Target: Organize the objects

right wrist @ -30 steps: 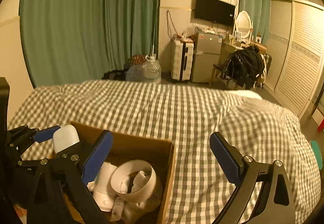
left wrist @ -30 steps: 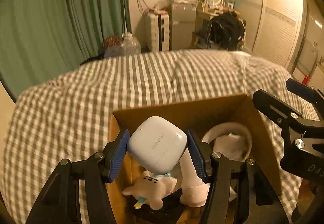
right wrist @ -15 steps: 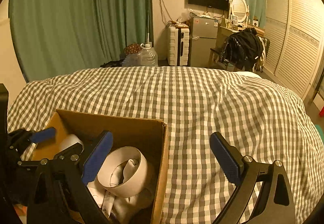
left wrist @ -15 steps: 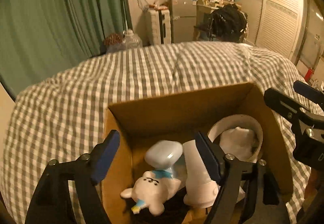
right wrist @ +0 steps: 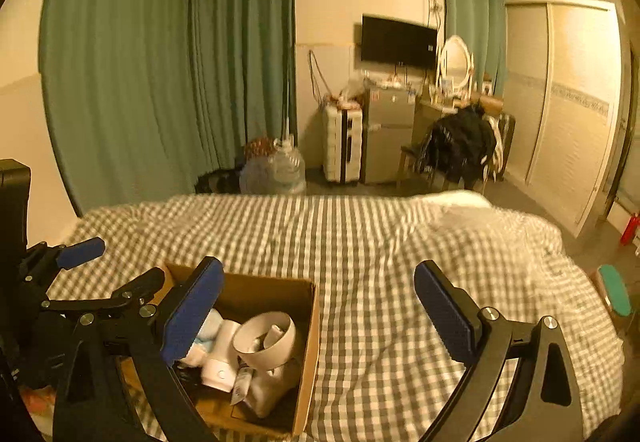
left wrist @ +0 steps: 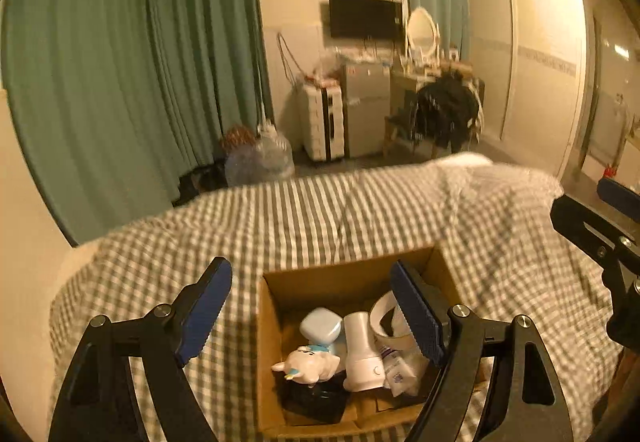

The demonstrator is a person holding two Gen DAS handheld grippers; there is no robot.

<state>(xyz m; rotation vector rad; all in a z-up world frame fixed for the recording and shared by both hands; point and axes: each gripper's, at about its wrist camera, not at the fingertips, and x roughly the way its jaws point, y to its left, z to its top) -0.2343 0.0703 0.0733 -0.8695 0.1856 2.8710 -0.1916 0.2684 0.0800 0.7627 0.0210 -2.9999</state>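
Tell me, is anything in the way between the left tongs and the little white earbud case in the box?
Nothing visible is. The left tongs hang open above the cardboard box, and the earbud case lies uncovered on top, beside the white bottle and behind the plush toy.

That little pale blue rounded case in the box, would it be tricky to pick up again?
Probably a bit. The pale blue case looks smooth and rounded, so it may slip between the pads. It seems small and likely light. It leans on the white cylinder and plush toy, so a nudge could shift it.
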